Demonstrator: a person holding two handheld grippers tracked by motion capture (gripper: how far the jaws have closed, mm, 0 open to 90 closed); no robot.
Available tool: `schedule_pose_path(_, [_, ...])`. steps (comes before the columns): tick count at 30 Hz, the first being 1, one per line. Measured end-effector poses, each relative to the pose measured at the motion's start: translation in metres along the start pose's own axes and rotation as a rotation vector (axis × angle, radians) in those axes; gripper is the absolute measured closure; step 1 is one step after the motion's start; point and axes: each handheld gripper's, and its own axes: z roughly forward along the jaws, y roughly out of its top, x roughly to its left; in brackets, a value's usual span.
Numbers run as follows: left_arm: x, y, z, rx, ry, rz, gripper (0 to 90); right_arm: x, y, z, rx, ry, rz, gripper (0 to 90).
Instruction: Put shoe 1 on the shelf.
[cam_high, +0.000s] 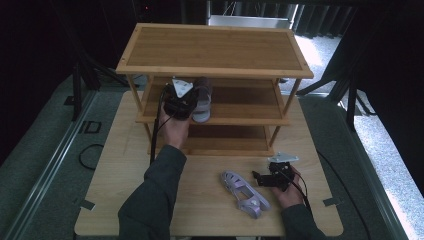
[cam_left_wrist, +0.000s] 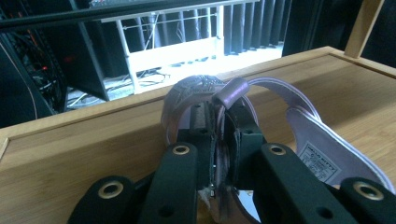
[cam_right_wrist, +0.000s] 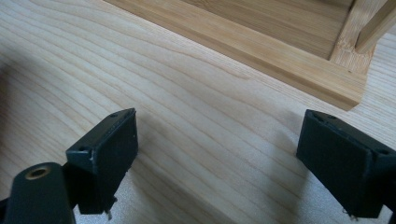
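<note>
A lilac sandal (cam_high: 202, 102) lies on the middle shelf of a wooden rack (cam_high: 215, 70), with my left gripper (cam_high: 186, 104) shut on its strap. In the left gripper view the two black jaws pinch the sandal's strap (cam_left_wrist: 229, 93) and the sole (cam_left_wrist: 327, 158) stretches off to the right over the shelf board. A second lilac sandal (cam_high: 245, 192) lies on the table in front of the rack. Just right of it my right gripper (cam_high: 260, 179) rests low on the table, open, with bare wood between its pads (cam_right_wrist: 109, 149).
The rack has three shelves; its bottom shelf rail (cam_right_wrist: 261, 51) and a leg (cam_right_wrist: 355, 42) stand close ahead of the right gripper. The table (cam_high: 125, 190) ends at its near edge by the person's sleeves. A black cable (cam_high: 90, 155) loops on the floor at left.
</note>
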Motion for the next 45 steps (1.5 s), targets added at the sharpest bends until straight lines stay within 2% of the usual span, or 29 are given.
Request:
schedule_pose_path(4, [0.001,0.001,0.002,0.002,0.005,0.006,82.7,0.0,0.0,0.0,0.0,0.0,0.0,12.1])
schedule_pose_path(8, [0.002,0.002,0.004,0.015,-0.02,-0.009,80.4,0.0,0.0,0.0,0.0,0.0,-0.001,12.1])
schedule_pose_path(10, [0.001,0.0,0.003,0.003,-0.03,-0.009,71.9,0.0,0.0,0.0,0.001,0.001,-0.001,12.1])
schedule_pose_path(14, [0.002,-0.003,-0.003,-0.025,-0.04,-0.035,64.4,0.0,0.0,0.0,0.0,0.0,-0.001,12.1])
schedule_pose_path(15, [0.008,-0.002,-0.005,-0.03,-0.089,0.021,62.5,0.0,0.0,0.0,0.0,0.0,0.0,12.1])
schedule_pose_path(18, [0.008,-0.001,-0.01,-0.037,-0.102,0.052,59.9,0.0,0.0,0.0,0.0,0.0,0.0,12.1])
schedule_pose_path(24, [0.006,-0.001,-0.022,-0.046,-0.116,0.079,57.2,0.0,0.0,0.0,0.001,0.0,-0.001,12.1])
schedule_pose_path(29, [0.004,0.0,-0.035,-0.041,-0.136,0.12,56.9,0.0,0.0,0.0,0.001,0.0,-0.002,12.1])
schedule_pose_path(36, [0.003,0.001,-0.058,-0.068,-0.165,0.139,55.7,0.0,0.0,0.0,0.002,0.0,-0.002,12.1])
schedule_pose_path(42, [0.004,-0.008,-0.073,-0.065,-0.196,0.13,54.9,0.0,0.0,0.0,0.002,0.0,-0.001,12.1])
schedule_pose_path(45, [0.003,-0.013,-0.077,-0.069,-0.195,0.136,54.9,0.0,0.0,0.0,0.002,0.0,-0.001,12.1])
